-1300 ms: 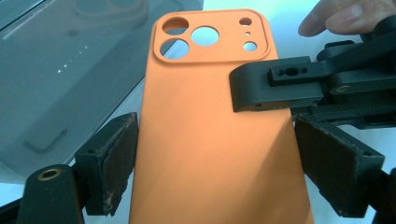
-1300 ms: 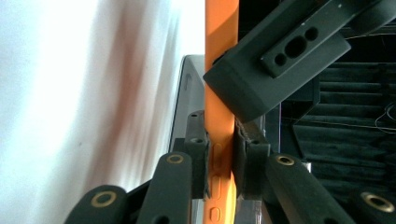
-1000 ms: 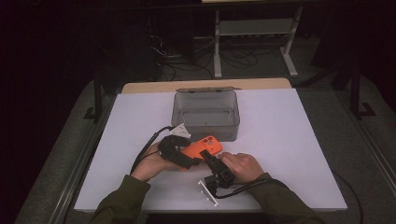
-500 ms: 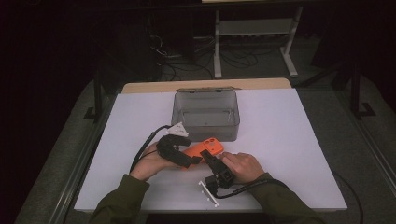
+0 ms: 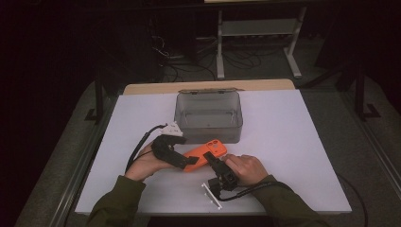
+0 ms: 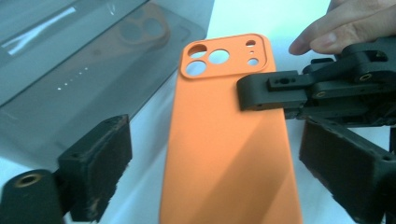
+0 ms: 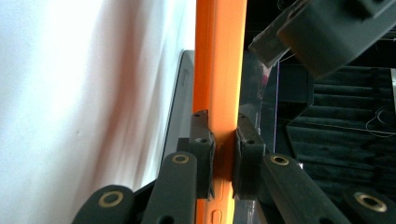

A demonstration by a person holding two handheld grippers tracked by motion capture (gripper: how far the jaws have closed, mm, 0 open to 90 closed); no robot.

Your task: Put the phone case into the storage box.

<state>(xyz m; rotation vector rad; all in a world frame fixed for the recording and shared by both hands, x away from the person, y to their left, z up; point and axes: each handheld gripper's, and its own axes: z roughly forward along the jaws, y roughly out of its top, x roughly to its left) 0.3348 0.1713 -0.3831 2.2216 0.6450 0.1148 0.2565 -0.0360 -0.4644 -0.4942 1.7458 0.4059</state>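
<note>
Handing the orange phone case from one gripper to the other, just below the grey box.

High view: the phone case [image 5: 204, 153] lies at frame centre on the white bench [image 5: 293, 142], under the box [image 5: 208, 113]. Left gripper view: your left gripper [image 6: 212, 168] has just been opening; its fingers [image 6: 100, 163] stand apart either side of the case, not pressing. Right gripper view: your right gripper [image 7: 224, 154] is clamped on the case's edge. Next, I judge, draw the left clear and carry the case right-handed.
</note>
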